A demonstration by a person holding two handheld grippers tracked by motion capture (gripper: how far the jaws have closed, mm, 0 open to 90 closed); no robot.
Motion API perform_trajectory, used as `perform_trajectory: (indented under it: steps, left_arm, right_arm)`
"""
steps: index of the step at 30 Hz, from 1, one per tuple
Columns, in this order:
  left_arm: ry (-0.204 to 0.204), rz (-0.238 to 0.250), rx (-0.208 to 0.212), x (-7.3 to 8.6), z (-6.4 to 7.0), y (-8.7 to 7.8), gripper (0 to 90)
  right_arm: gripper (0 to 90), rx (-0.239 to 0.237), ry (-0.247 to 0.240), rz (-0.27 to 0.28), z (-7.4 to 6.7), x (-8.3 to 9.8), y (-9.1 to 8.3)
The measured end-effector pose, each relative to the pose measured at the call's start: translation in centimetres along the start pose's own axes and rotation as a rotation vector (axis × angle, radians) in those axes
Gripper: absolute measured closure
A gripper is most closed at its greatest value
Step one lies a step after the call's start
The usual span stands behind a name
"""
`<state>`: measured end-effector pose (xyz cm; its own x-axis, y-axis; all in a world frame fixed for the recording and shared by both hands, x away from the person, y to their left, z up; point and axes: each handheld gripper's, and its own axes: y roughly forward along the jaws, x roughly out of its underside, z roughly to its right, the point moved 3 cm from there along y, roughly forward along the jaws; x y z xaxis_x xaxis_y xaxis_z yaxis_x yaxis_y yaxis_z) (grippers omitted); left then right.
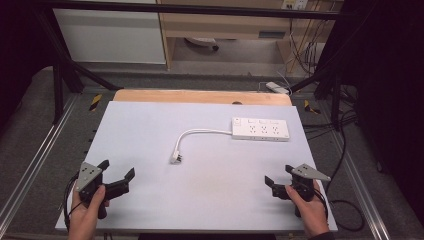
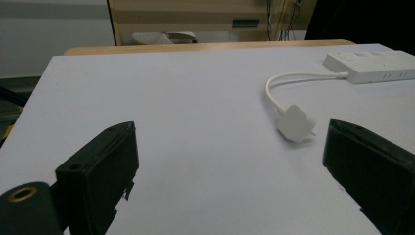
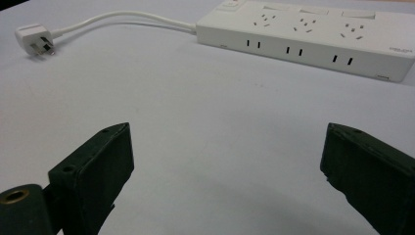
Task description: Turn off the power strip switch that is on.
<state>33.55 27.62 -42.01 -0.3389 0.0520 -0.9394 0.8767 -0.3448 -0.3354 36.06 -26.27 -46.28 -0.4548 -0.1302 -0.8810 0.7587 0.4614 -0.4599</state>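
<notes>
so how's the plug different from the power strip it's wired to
The plug is small and blocky, while the power strip is a long flat bar. The plug lies near the middle of the table, tipped on its side with its prongs showing in the right gripper view; the power strip lies flat farther back on the right, sockets up. Both are white, joined by one curved cord, and neither is held.
</notes>
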Motion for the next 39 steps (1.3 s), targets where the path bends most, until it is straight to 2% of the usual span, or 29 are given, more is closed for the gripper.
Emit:
perform_trajectory:
  steps: [12,15,22,34,39]
  left_arm:
    - [0.002,0.003,0.001,0.0,0.0,0.0,6.1]
    - [-0.002,-0.002,0.002,0.0,0.0,0.0,6.1]
    - [-0.003,-0.018,0.005,0.1,0.1,0.2,5.5]
    - [-0.022,-0.011,0.010,0.0,0.0,0.0,5.2]
    - [-0.025,-0.013,0.020,0.0,0.1,0.0,5.2]
  right_arm:
    - [5.6,-0.015,0.027,0.013,0.2,-0.1,-0.1]
    - [5.6,-0.024,0.046,0.018,0.2,-0.3,-0.3]
    - [5.1,-0.055,0.046,0.064,-0.3,-1.1,-0.8]
    - [4.0,-0.026,0.034,0.121,-0.5,-2.1,-1.4]
    - [3.8,-0.008,0.025,0.125,-0.4,-2.4,-1.5]
